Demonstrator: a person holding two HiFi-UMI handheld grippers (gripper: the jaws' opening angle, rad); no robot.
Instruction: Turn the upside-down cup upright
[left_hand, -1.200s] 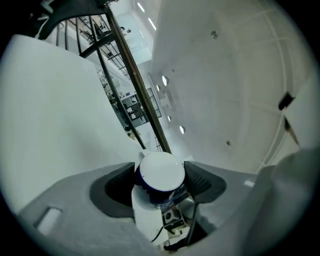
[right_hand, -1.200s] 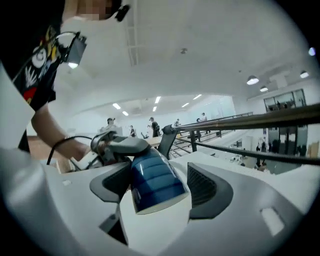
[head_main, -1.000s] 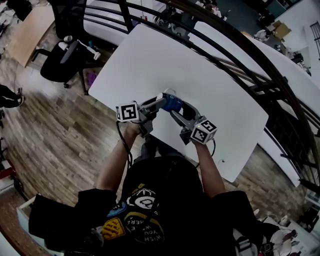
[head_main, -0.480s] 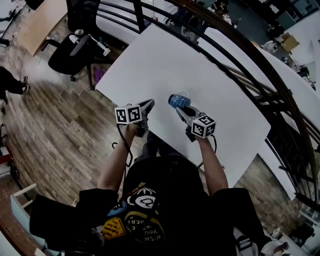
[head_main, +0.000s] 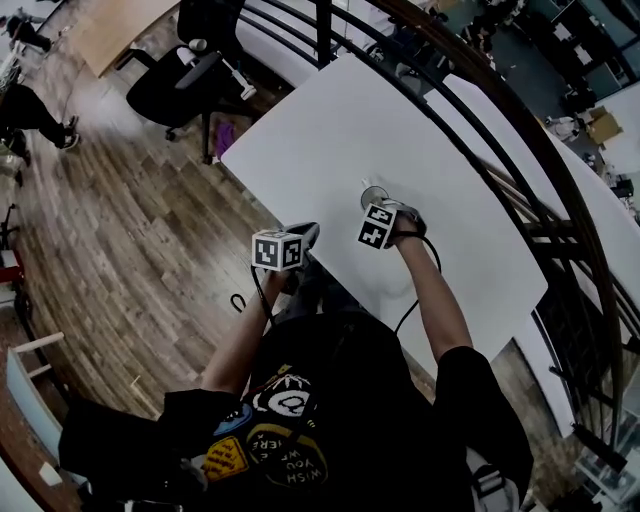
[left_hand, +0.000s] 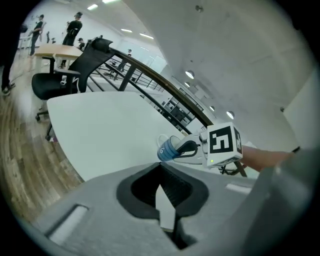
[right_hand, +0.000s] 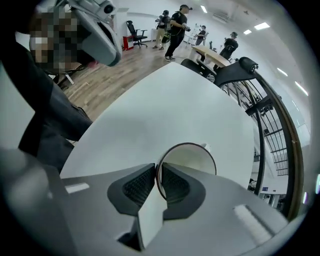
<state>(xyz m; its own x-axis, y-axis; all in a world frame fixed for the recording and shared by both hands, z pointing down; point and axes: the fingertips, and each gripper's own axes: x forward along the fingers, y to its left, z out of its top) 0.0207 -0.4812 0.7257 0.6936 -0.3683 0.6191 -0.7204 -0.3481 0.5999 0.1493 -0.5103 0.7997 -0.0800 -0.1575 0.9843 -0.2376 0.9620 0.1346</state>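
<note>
The cup (right_hand: 192, 159) sits mouth-up in the right gripper view, its round opening facing the camera. The left gripper view shows it as a blue cup (left_hand: 168, 149) with a white handle, over the white table (head_main: 330, 130) and towards the table's near side. Whether its base rests on the tabletop or hangs just above it is hard to say, since no view shows the underside clearly.

The right gripper (right_hand: 159, 176) points down onto the cup and is clamped on its wall, with one jaw inside the rim and one outside; its jaws have just been closing onto that wall. The left gripper (left_hand: 161, 172) is off to the side by the table's near edge, apart from the cup — its jaws have just closed and meet with nothing between them.

A dark railing (head_main: 323, 30) runs beyond the table's far side, and a black office chair (head_main: 185, 80) stands on the wooden floor (head_main: 130, 230).
</note>
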